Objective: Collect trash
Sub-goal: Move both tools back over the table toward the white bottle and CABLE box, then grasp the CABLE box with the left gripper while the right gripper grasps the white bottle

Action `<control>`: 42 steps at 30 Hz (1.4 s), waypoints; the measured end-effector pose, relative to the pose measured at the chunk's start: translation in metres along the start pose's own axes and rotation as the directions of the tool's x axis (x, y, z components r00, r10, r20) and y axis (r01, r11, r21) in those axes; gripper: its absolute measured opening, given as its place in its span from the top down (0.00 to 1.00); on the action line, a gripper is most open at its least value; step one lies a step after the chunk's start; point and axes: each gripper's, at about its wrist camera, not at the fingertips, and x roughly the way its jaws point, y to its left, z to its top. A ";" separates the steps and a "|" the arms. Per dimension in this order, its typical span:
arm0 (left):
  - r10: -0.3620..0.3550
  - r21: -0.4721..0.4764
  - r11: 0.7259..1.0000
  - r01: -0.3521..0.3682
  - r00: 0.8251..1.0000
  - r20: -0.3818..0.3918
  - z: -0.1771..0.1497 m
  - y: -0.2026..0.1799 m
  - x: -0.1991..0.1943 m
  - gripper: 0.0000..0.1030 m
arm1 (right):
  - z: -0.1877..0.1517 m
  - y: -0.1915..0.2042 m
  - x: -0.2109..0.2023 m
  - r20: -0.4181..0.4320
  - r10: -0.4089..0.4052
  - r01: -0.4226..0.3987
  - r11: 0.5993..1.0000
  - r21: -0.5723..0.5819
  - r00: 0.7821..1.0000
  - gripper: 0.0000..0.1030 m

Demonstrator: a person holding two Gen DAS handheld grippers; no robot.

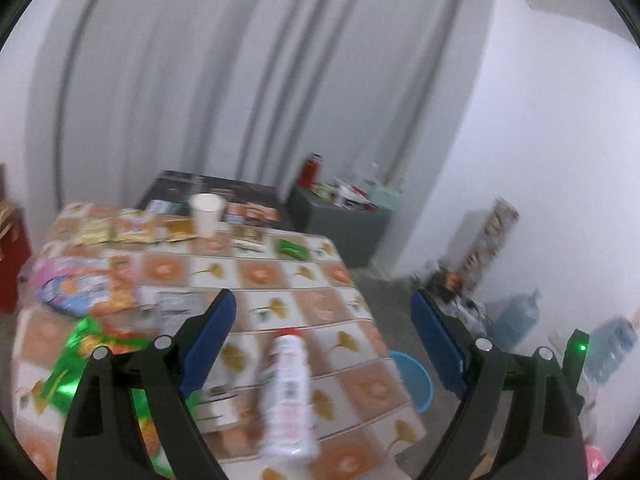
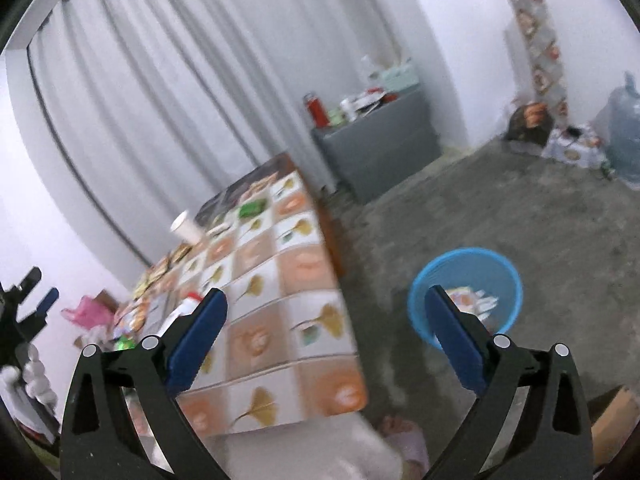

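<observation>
just one white bottle point(image 1: 287, 392), one cup point(image 1: 206, 214), one blue bin point(image 2: 468, 292).

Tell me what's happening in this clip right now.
A person with a handheld gripper in each hand is clearing trash off a table littered with snack wrappers. Both the left gripper and the right gripper are open with nothing between their fingers. A white bottle lies on the tablecloth just ahead of the left gripper. A blue bin on the floor beside the table already holds some trash. A paper cup stands at the far end.
</observation>
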 end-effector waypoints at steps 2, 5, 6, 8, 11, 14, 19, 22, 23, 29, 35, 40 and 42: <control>0.039 -0.027 0.999 -0.039 0.999 0.009 -0.006 0.016 -0.010 0.16 | -0.004 0.012 0.004 -0.032 0.023 -0.023 1.000 -0.006 0.999 0.08; 0.083 -0.064 0.995 -0.083 0.997 -0.004 -0.021 0.041 -0.020 0.16 | -0.011 0.028 0.015 -0.081 0.039 -0.040 0.999 -0.011 0.996 0.08; 0.096 -0.076 0.992 -0.097 0.995 -0.011 -0.027 0.050 -0.023 0.16 | -0.013 0.033 0.018 -0.093 0.043 -0.045 0.999 -0.012 0.995 0.08; 0.118 -0.086 0.989 -0.119 0.993 -0.017 -0.035 0.061 -0.027 0.16 | -0.019 0.047 0.024 -0.125 0.059 -0.061 0.998 -0.018 0.990 0.08; 0.139 -0.093 0.985 -0.142 0.990 -0.037 -0.046 0.076 -0.029 0.16 | -0.025 0.067 0.035 -0.162 0.080 -0.088 0.995 -0.043 0.983 0.08; 0.142 -0.107 0.983 -0.147 0.988 -0.059 -0.056 0.087 -0.030 0.16 | -0.032 0.089 0.046 -0.208 0.105 -0.121 0.991 -0.062 0.972 0.08; 0.122 -0.119 0.984 -0.134 0.988 -0.099 -0.058 0.101 -0.021 0.16 | -0.040 0.131 0.074 -0.300 0.127 -0.165 0.981 -0.106 0.946 0.08; 0.131 -0.118 0.982 -0.149 0.980 -0.150 -0.040 0.110 -0.003 0.16 | -0.046 0.164 0.091 -0.339 0.127 -0.190 0.969 -0.159 0.932 0.08; 0.154 -0.104 0.979 -0.175 0.972 -0.178 -0.032 0.114 0.008 0.16 | -0.048 0.174 0.098 -0.349 0.132 -0.202 0.964 -0.172 0.928 0.08; 0.092 -0.119 0.981 -0.154 0.904 -0.417 0.004 0.150 0.101 0.16 | -0.068 0.209 0.143 -0.387 0.055 -0.152 0.963 -0.224 0.920 0.08; -0.002 -0.189 0.972 -0.141 0.797 -0.604 0.006 0.171 0.182 0.16 | -0.079 0.217 0.172 -0.454 0.025 -0.126 0.973 -0.193 0.891 0.08; 0.031 -0.152 0.971 -0.182 0.733 -0.679 0.003 0.173 0.216 0.16 | -0.082 0.223 0.182 -0.481 0.007 -0.119 0.972 -0.204 0.877 0.08; 0.057 -0.118 0.972 -0.202 0.692 -0.720 -0.003 0.170 0.226 0.16 | -0.081 0.225 0.185 -0.487 0.002 -0.120 0.970 -0.211 0.873 0.08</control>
